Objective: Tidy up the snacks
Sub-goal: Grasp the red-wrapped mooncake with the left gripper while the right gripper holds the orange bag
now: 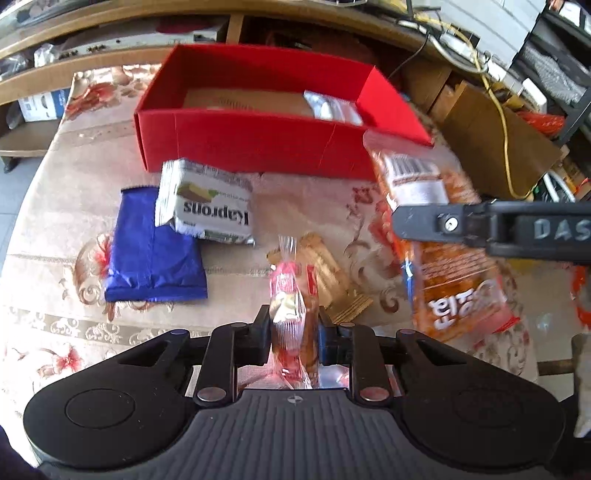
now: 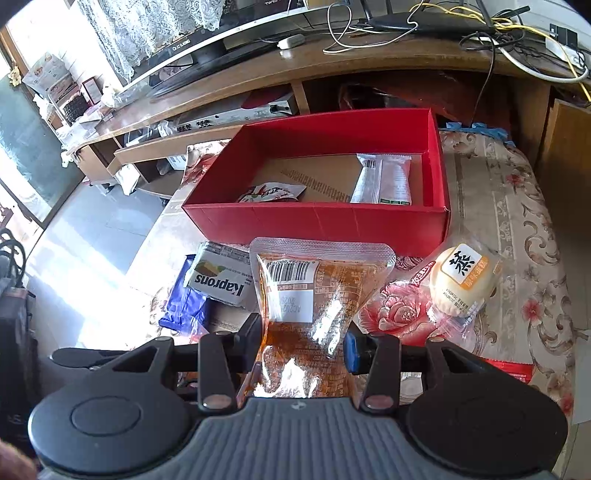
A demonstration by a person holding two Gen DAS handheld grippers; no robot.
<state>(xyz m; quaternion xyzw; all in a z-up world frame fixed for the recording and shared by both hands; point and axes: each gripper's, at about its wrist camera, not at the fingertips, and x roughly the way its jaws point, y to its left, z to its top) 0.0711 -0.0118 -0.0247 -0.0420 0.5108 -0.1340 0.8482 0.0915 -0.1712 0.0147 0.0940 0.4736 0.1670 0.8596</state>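
while the left gripper [image 1: 293, 334] pinches a small red-wrapped snack [image 1: 293, 314] above the desk [image 1: 55, 266] and the right gripper [image 2: 301, 341] clamps an orange pouch [image 2: 314, 295], both likely need carrying over the red box [image 2: 317, 218] and releasing.

Beyond my jaws: floral tablecloth [image 2: 517, 206]; wooden TV stand [image 2: 369, 70] bearing television [image 2: 184, 48], tangled cables [image 2: 461, 26]; lace curtain [image 2: 147, 26].

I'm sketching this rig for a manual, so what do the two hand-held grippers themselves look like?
Both look alike: the left hand-held gripper and right hand-held gripper have matte black bodies, a ribbed grey centre plate, two round black discs at the sides, linkage bars with silver pivots, and a blue pad on one finger. Raised lettering "DAS" marks the right one's finger.
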